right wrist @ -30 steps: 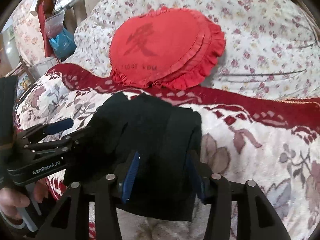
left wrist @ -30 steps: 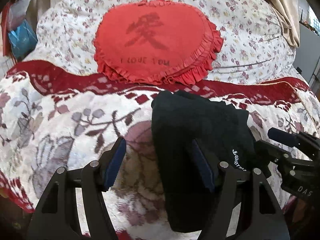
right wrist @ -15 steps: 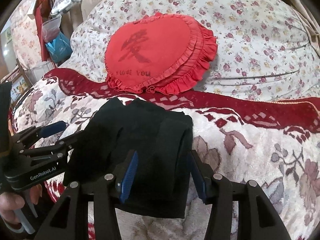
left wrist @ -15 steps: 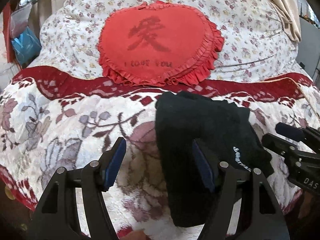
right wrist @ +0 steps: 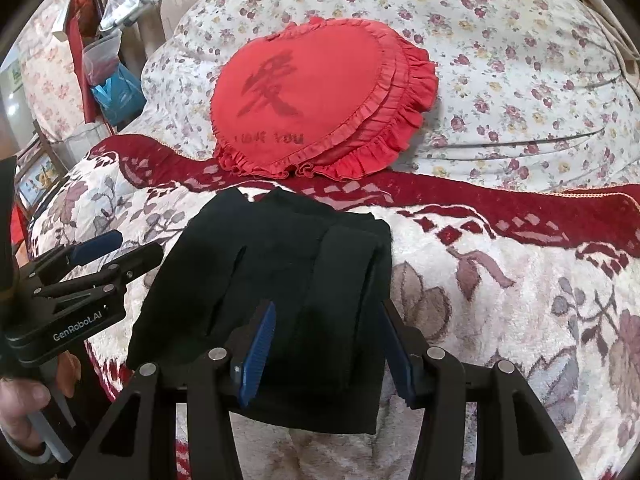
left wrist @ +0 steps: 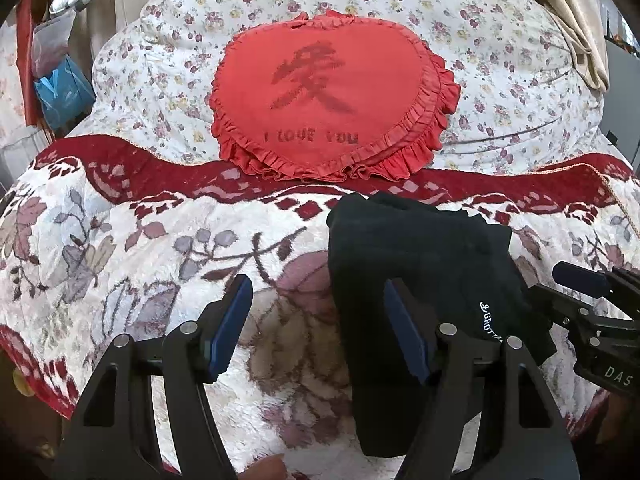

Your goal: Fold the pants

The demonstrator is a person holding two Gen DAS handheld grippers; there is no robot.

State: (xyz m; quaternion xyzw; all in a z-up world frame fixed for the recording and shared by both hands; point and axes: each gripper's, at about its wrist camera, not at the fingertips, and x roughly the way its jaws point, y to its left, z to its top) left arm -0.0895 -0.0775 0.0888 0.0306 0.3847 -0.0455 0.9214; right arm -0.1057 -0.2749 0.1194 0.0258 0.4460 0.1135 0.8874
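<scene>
The black pants (right wrist: pixel 280 280) lie folded (a thick bundle) on the near part of the bed's floral blanket (left wrist: pixel 120 260), below the red heart pillow (left wrist: pixel 328 100). Left tongs (left wrist: pixel 320 328) and right tongs (right wrist: pixel 324 344) both gape wide, gripping nothing.
</scene>
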